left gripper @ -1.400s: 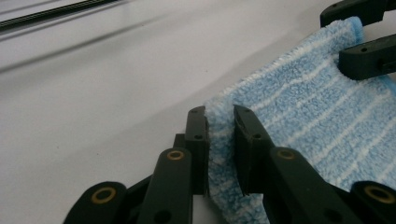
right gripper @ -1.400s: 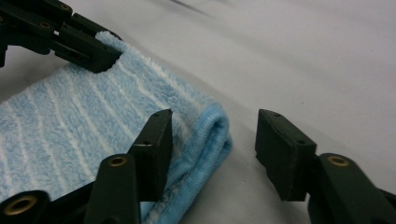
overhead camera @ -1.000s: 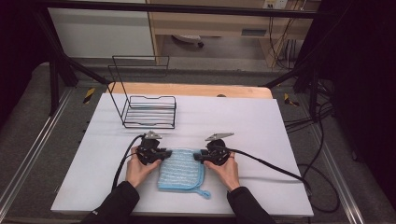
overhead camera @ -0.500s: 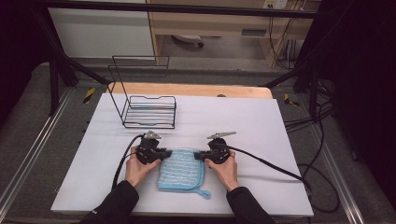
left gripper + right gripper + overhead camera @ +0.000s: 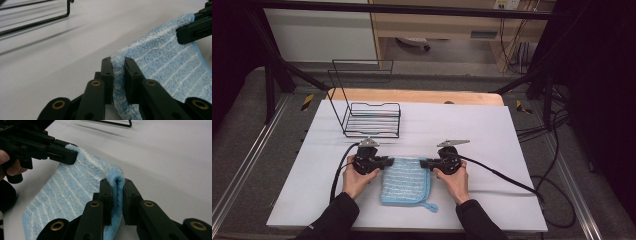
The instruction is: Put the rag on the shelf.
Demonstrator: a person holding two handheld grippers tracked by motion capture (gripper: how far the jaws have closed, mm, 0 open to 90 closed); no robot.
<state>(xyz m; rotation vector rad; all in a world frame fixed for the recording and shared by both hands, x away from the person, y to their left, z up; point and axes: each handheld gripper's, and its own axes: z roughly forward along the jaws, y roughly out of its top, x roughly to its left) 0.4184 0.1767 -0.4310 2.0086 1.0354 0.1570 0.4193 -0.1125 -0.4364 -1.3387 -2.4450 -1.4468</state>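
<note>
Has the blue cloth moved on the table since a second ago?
No. The blue cloth lies at the same spot below the wire rack.

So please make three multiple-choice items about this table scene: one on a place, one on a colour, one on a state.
1. Where does the black wire rack stand?
A. beyond the cloth
B. on the cloth
C. on the floor
2. The striped terry cloth is:
A. red
B. light blue
C. green
3. The left gripper and right gripper are:
A. both open
B. one open
C. both shut on the cloth

Key: 1 A, the rack sits farther up the white table; 2 B, blue pile with white stripes; 3 C, each gripper view shows cloth pinched between jaws.
</note>
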